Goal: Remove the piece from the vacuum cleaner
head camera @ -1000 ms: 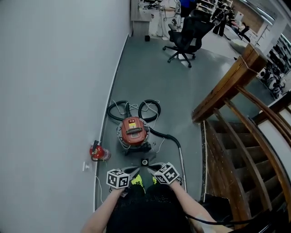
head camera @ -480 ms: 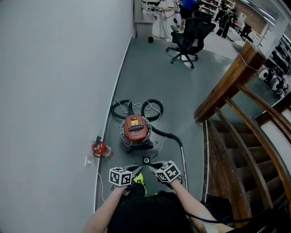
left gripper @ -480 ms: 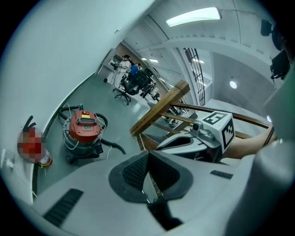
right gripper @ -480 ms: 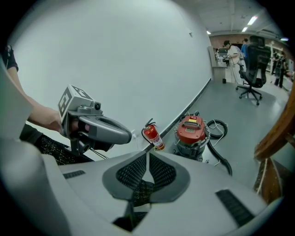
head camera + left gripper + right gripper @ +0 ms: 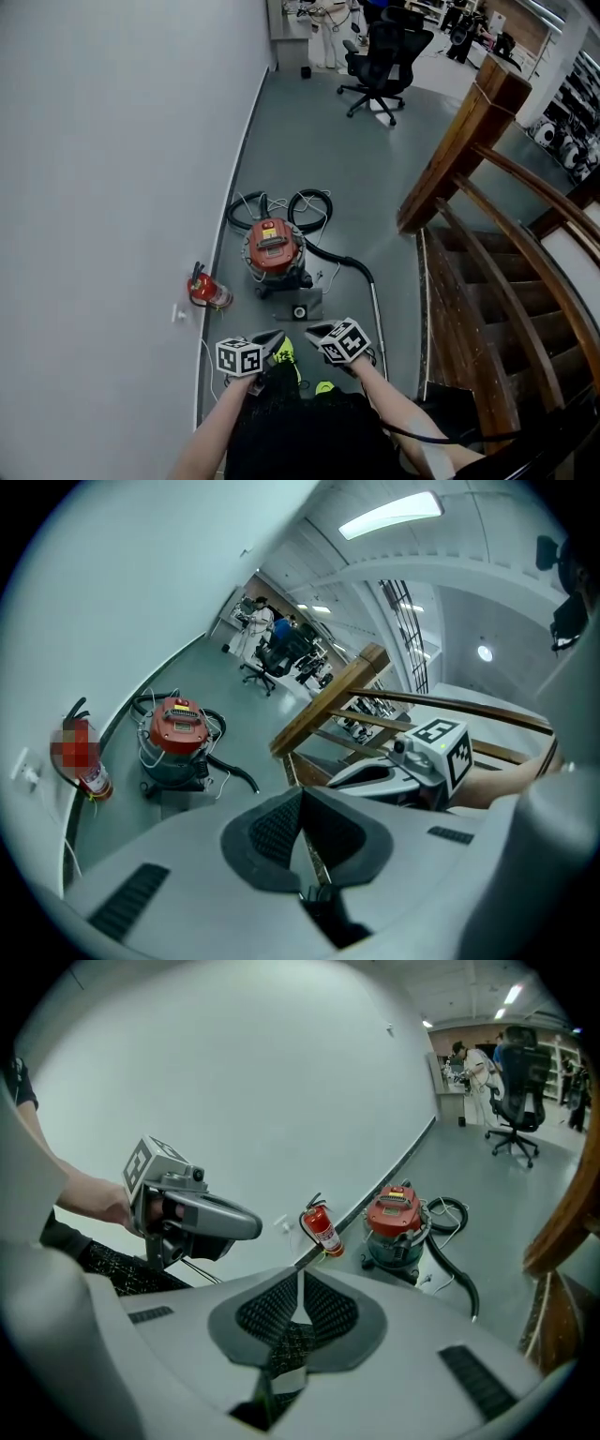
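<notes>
Red vacuum cleaner [image 5: 275, 248] stands on the grey floor [image 5: 366, 178] beside the wall in the head view, well ahead of the left claw [image 5: 269, 342] and the right claw [image 5: 317, 331]. Left gripper view: claw closed, holding nothing. Right gripper view: claw closed, likewise empty.

The vacuum cleaner [image 5: 274, 253] has a red lid with a yellow label over a grey drum; its hose [image 5: 314, 208] is black. At eight o'clock of it the fire extinguisher [image 5: 204, 292] is red. The floor [image 5: 319, 141] is blue-grey, the wall [image 5: 112, 141] pale grey, the banister [image 5: 450, 159] brown wood. Cubes on the left gripper [image 5: 274, 337] and right gripper [image 5: 312, 329] bear black-and-white squares
</notes>
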Motion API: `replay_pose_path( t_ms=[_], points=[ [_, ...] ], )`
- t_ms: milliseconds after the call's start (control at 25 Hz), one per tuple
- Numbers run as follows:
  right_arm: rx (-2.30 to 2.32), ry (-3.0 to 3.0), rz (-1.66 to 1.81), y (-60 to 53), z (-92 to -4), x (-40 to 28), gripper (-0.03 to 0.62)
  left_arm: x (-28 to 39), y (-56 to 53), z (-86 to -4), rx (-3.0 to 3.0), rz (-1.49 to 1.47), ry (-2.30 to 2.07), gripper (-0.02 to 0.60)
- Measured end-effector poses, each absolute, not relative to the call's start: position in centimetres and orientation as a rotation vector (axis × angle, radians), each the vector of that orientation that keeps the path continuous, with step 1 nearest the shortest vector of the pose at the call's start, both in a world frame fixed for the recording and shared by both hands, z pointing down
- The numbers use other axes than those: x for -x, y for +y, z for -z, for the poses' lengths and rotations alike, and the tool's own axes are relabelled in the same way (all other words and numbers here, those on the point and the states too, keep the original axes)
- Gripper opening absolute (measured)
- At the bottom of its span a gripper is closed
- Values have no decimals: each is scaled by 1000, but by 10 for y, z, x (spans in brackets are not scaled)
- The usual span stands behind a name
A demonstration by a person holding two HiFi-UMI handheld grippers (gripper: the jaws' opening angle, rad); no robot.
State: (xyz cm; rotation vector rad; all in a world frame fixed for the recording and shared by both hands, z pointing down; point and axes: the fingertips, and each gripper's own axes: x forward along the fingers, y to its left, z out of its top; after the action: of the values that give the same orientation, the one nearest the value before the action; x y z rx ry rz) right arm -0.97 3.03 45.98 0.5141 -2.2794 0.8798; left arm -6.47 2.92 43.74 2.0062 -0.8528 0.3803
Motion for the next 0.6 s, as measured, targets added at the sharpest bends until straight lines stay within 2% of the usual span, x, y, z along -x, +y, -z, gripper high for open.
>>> replay_pose_path(
  t_ms=[600],
  points=[
    [-501,-2354,-891,110,-459,-48,34,12,112,-432,-1998,-311,-975,11]
  ],
)
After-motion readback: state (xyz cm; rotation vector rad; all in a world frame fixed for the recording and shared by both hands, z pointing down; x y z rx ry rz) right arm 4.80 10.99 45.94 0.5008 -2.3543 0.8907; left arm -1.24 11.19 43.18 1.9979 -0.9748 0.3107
